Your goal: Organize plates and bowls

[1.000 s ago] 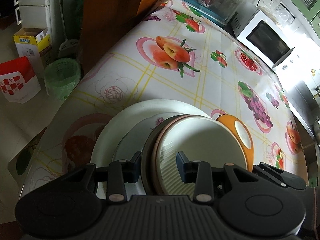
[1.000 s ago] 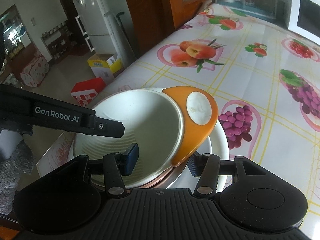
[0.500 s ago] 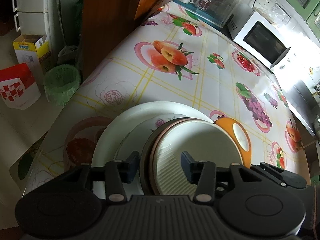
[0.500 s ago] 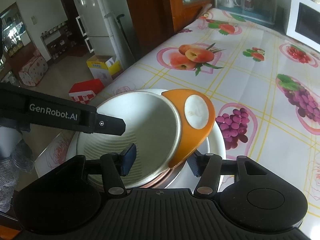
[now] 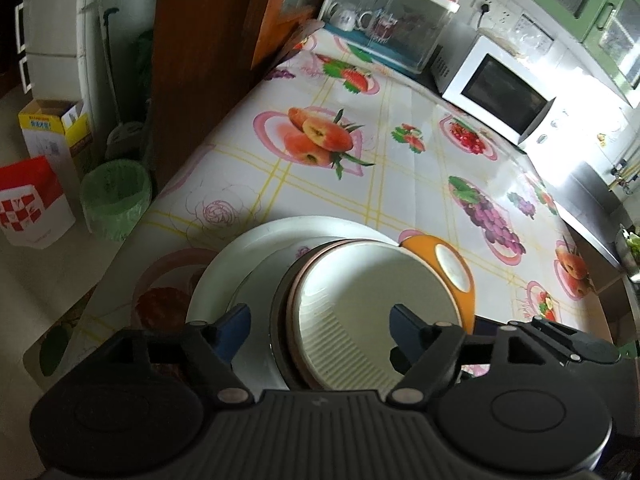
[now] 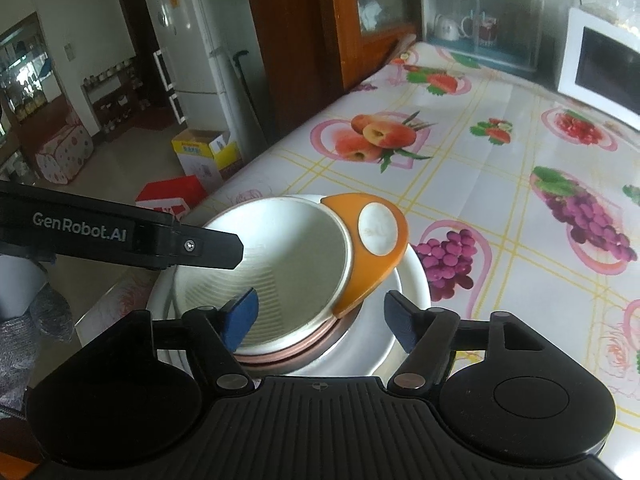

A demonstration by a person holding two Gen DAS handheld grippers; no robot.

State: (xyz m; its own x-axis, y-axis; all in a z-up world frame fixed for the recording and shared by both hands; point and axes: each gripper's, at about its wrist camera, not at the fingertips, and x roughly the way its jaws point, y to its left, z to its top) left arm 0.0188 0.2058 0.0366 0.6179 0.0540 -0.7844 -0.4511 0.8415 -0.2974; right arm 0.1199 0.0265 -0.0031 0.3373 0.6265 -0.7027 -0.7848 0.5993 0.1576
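Trouble sits between your spread fingers: both left gripper [image 5: 320, 330] and right gripper [image 6: 320, 316], just opened and empty, straddle the cream bowl [image 6: 276, 264], whose leaning orange dish [image 6: 370, 246] slides if nudged.

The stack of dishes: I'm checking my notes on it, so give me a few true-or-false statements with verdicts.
1. The ribbed cream bowl sits on top of the stack. True.
2. The orange dish lies flat on the tablecloth. False: it leans against the bowl's rim, over the white plate.
3. The right gripper is open. True.
4. The left gripper clamps the bowl. False: it is open.
5. The microwave door is open. False: shut.
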